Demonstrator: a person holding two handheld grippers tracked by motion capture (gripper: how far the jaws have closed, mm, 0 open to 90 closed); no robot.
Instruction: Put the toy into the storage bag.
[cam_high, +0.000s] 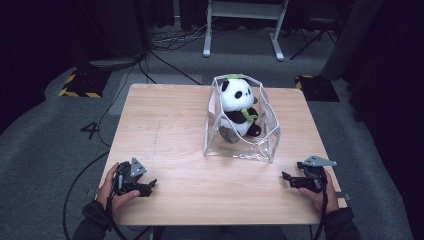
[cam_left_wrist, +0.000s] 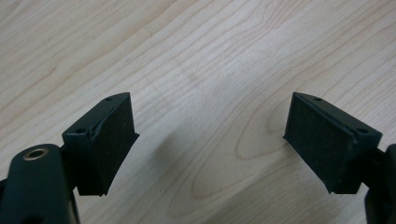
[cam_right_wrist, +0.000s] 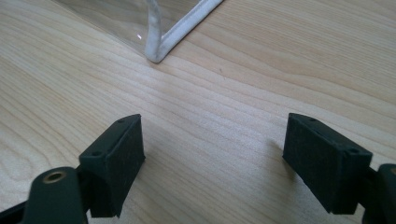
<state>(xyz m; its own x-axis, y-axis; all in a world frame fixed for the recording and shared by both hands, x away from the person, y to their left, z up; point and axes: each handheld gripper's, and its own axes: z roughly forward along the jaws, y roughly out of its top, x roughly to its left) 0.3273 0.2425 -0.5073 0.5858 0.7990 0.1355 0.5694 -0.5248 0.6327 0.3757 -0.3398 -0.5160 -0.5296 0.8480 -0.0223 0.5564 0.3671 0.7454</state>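
Note:
A black-and-white panda plush with a green scarf sits inside a clear plastic bag with white piping, at the middle right of the wooden table. My left gripper rests low near the table's front left edge, jaws open, bare wood between its pads. At the front right, my right gripper stands open over bare wood, pointing toward the bag's near right corner, which lies a short way ahead of its pads.
The table stands on grey carpet with cables trailing at the left. A white desk frame stands beyond the far edge, and yellow-black striped blocks lie on the floor at both back corners.

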